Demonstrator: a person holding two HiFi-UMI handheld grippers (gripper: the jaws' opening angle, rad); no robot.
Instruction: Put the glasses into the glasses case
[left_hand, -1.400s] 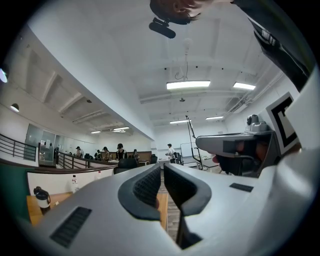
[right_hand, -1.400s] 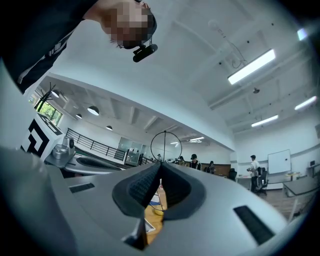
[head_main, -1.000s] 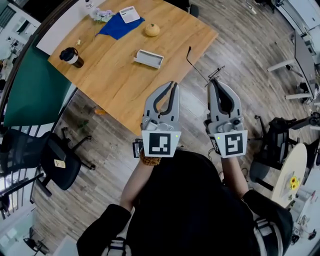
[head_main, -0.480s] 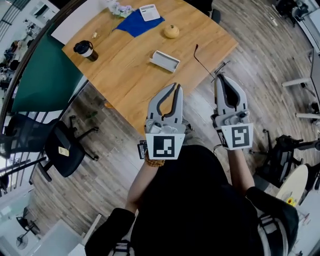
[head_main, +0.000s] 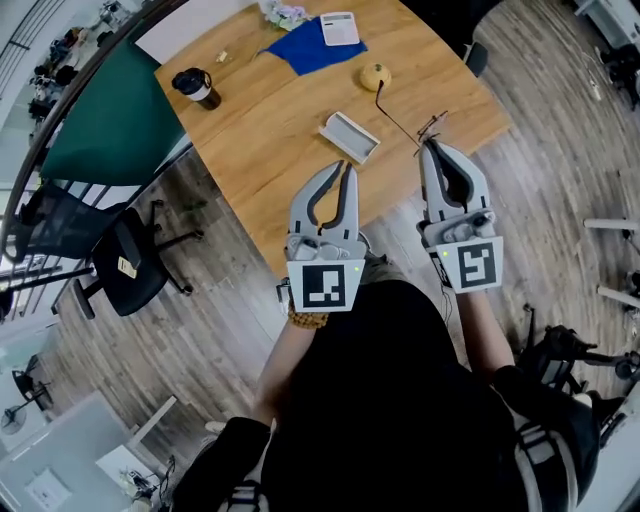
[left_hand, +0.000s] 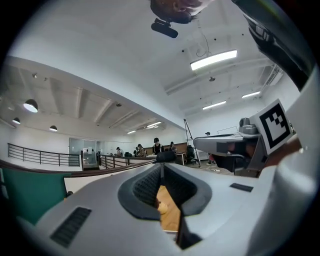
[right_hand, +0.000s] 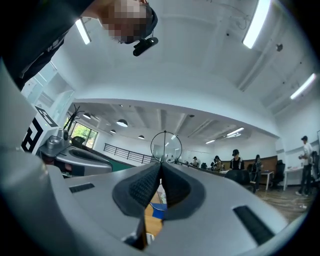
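Note:
The glasses (head_main: 399, 117) are thin dark wire frames, and my right gripper (head_main: 428, 146) is shut on them, holding them over the table's near right edge. In the right gripper view one round lens (right_hand: 166, 145) stands up just past the closed tips of the right gripper (right_hand: 161, 165). The glasses case (head_main: 349, 137), pale grey and lying open, rests on the wooden table (head_main: 262, 150) just beyond my left gripper (head_main: 345, 168). In the left gripper view the left gripper (left_hand: 161, 166) has its tips together with nothing between them.
Farther back on the table are a dark coffee cup (head_main: 198, 85), a blue cloth (head_main: 312, 52), a white calculator (head_main: 340, 28) and a small yellow round object (head_main: 375, 76). A black office chair (head_main: 130, 265) and a green panel (head_main: 110, 125) stand to the left.
Both grippers have moved toward the table, the right one carrying the glasses. The case and the table edge now lie much closer to the fingertips.

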